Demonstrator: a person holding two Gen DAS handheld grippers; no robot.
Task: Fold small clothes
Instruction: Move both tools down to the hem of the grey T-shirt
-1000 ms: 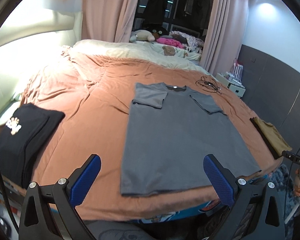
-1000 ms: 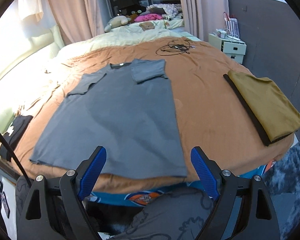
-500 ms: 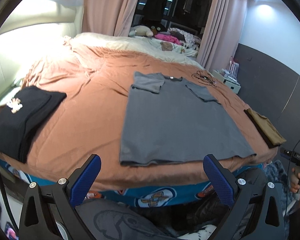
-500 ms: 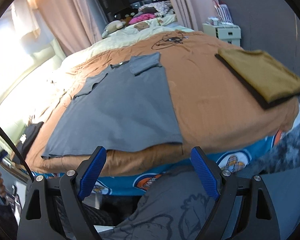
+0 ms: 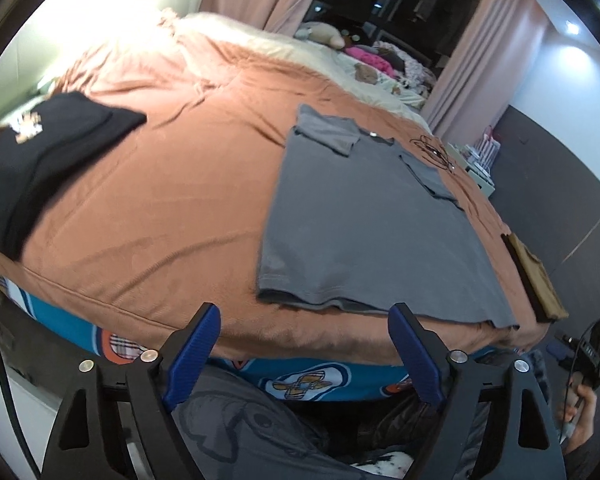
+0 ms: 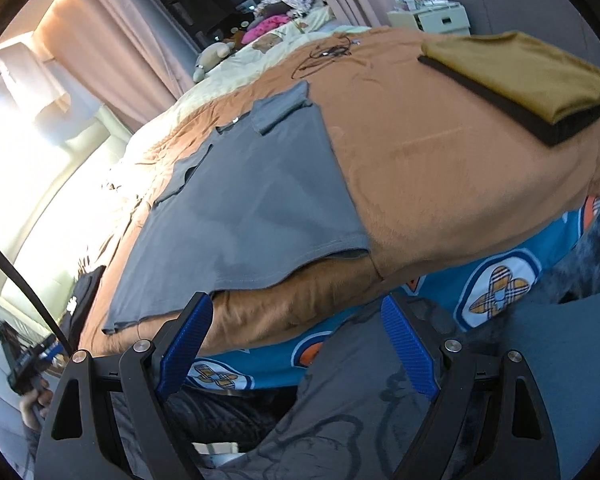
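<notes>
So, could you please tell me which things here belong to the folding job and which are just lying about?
Job:
- grey T-shirt, spread flat
- folded mustard garment
- folded black garment

Lying about:
- black cable
- stuffed toy
- white drawer unit

No readable words, numbers or brand names are showing anywhere. A pale printed graphic is sitting on the folded black garment, possibly with lettering, but it is too blurred to read. The blue bedsheet is carrying checked emblems without text.
</notes>
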